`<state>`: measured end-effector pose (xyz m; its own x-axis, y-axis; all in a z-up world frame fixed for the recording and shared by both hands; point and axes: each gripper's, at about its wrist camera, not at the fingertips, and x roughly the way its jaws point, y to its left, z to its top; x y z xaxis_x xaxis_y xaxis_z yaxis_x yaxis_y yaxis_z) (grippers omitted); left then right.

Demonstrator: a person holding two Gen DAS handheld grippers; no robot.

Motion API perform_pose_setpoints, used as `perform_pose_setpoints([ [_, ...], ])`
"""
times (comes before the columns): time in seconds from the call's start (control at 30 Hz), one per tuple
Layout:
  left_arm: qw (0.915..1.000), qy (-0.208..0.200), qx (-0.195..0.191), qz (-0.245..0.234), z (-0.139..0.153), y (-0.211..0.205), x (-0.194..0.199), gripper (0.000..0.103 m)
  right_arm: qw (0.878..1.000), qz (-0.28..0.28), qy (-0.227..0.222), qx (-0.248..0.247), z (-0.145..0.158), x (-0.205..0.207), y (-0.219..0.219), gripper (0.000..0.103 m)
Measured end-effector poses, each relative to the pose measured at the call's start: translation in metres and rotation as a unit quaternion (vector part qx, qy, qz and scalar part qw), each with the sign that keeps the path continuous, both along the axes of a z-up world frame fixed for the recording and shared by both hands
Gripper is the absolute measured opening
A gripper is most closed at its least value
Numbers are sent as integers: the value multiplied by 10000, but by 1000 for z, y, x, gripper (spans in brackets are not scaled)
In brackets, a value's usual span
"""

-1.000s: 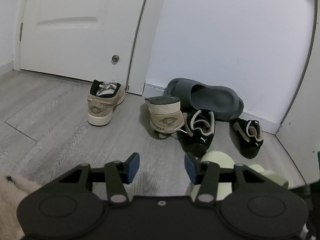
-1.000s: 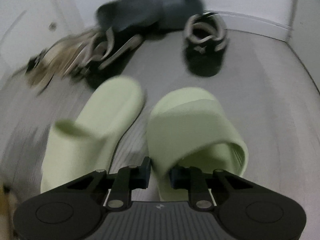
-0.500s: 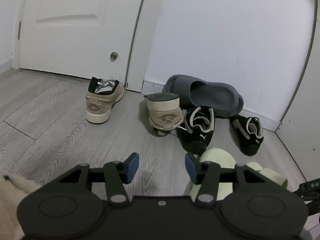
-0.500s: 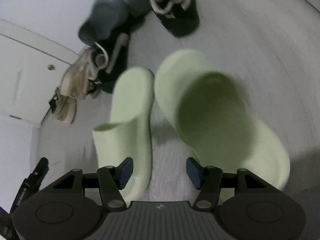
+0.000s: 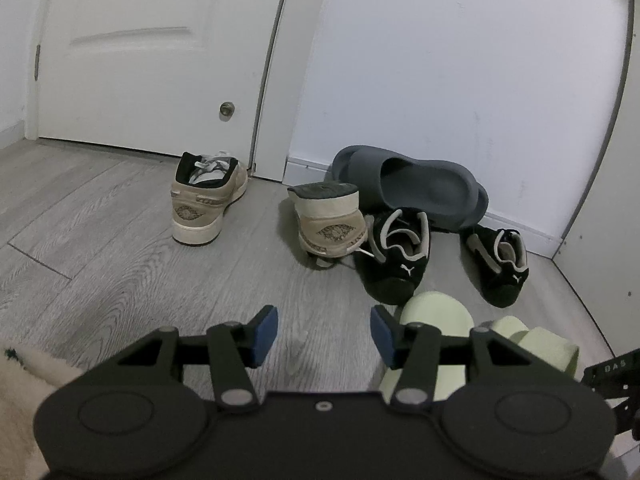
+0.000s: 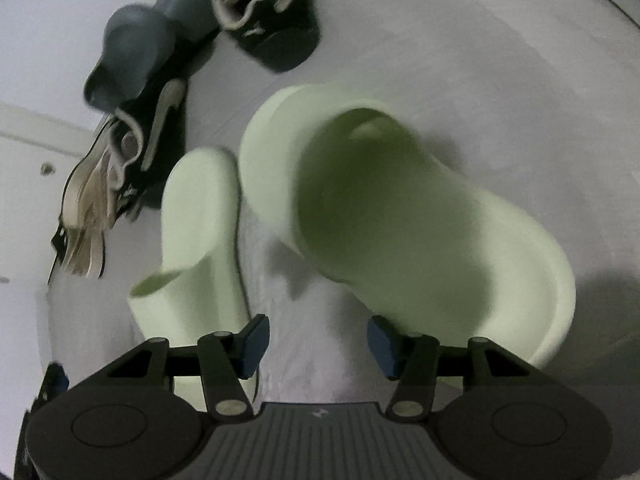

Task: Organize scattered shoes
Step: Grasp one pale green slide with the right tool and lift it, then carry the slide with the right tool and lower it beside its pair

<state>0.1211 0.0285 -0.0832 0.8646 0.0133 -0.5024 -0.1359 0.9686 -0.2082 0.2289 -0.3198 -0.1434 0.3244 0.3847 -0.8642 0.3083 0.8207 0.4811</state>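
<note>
Two pale green slides lie side by side on the grey floor, one (image 6: 200,216) on the left, the other (image 6: 400,208) on the right. My right gripper (image 6: 318,342) hovers open above the gap between them, holding nothing. My left gripper (image 5: 324,336) is open and empty too, low over the floor; the green slides (image 5: 436,316) show behind its right finger. Farther off stand two tan sneakers (image 5: 204,200) (image 5: 332,224), the second one tipped on its side. Two black sneakers (image 5: 396,256) (image 5: 500,264) lie near a dark grey slide (image 5: 416,188) by the wall.
A white door (image 5: 152,52) and white wall (image 5: 460,60) close the far side. A white panel (image 5: 600,248) stands at the right. A fluffy cream rug (image 5: 24,392) reaches in at the lower left. Bare wood-look floor (image 5: 100,248) lies left of the shoes.
My right gripper opened and let go of the right green slide, then rose and tilted over the pair. The left gripper barely moved.
</note>
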Motion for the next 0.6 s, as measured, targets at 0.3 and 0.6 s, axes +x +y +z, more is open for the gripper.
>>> perform_pose_setpoints([
  [0.3,10000,0,33,-23,-1,-2,0,53,9893,-257,-476,-1355,7,15,-9,51],
  [0.6,10000,20,53,-18,-1,-3,0,53,9581,-450,-1061,-2624,7,39,-13,53],
])
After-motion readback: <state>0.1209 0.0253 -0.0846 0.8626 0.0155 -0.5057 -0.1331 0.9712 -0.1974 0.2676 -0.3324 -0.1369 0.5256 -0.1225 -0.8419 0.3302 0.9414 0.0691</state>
